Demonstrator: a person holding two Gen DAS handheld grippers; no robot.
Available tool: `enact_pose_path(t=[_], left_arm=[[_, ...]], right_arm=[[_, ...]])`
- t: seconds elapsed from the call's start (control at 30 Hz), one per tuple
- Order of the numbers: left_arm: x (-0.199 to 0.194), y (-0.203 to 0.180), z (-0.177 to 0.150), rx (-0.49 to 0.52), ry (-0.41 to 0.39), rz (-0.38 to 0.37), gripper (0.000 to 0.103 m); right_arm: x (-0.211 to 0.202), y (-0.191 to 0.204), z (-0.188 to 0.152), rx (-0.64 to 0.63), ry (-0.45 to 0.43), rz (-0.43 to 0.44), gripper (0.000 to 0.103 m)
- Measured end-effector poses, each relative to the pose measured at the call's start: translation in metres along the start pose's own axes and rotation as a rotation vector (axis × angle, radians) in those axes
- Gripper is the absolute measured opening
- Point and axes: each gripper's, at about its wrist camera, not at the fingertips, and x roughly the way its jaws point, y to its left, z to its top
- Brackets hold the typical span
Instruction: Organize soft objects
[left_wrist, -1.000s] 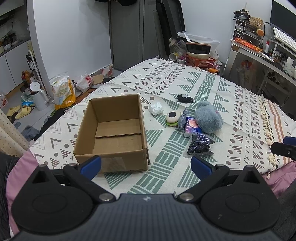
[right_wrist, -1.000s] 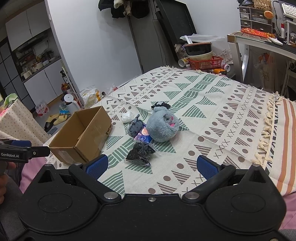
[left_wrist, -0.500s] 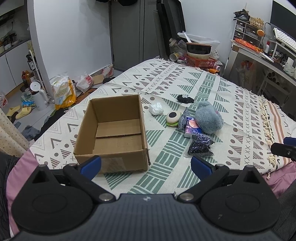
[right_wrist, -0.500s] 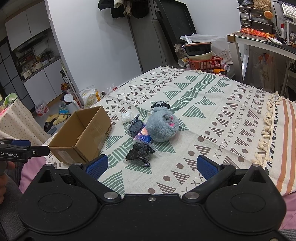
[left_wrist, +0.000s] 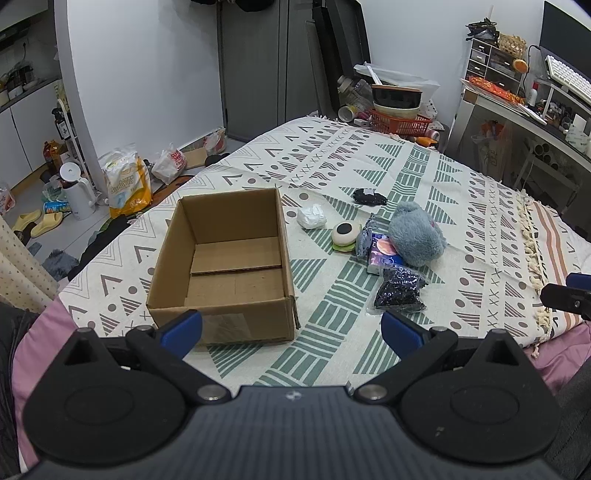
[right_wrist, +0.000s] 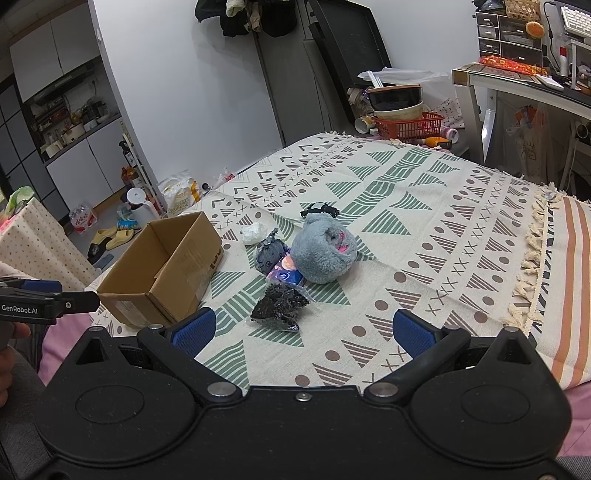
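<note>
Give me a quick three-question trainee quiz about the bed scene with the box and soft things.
1. True or false: the cardboard box already holds a soft item.
2. Which lies nearest the right claw? A) grey plush toy B) black sequin pouch C) white wad
3. Fill in: both the left claw and the right claw are ____.

Key: 1 false; 2 B; 3 open.

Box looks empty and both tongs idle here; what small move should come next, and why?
Probably ease the right tongs, which are open and holding nothing, forward and down onto the black sequin pouch. It is the nearest soft item, and the cardboard box has nothing inside. The left tongs are also open, by the box.
</note>
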Motion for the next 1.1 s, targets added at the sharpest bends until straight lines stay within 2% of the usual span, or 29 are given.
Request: enact_pose_path(t=[0.43,0.7,0.77,0.87,1.0,1.1], left_arm=[[0.0,-0.001,0.0,0.002,0.0,-0.002,0.102],[-0.002,-0.002,0.0,-0.01,0.004,-0.007,0.102],[-0.001,-0.003,0.0,-0.007,0.011,-0.011,0.102],[0.002,-0.007,0.004,0.017,0.031,0.024,0.102],[0.006,-0.008,0.01,-0.012,0.057,-0.018,0.102],[0.011,-0.014,0.017,0.001,0.064,-0.018,0.102]], right_arm=[[0.0,-0.002,-0.001,0.014,0.0,0.011,0.103],[-0.005,-0.008,0.003,0.084,0.005,0.07,0.103],[-0.005,-0.007,0.007,0.083,0.01,0.076,0.103],[-0.002,-0.004,0.012,0.077,0.025,0.091,0.103],[0.008,-0.004,0.018,0.101,0.06,0.109,0.103],[0.015,-0.002,0.022,0.096,0.079,0.099,0.103]])
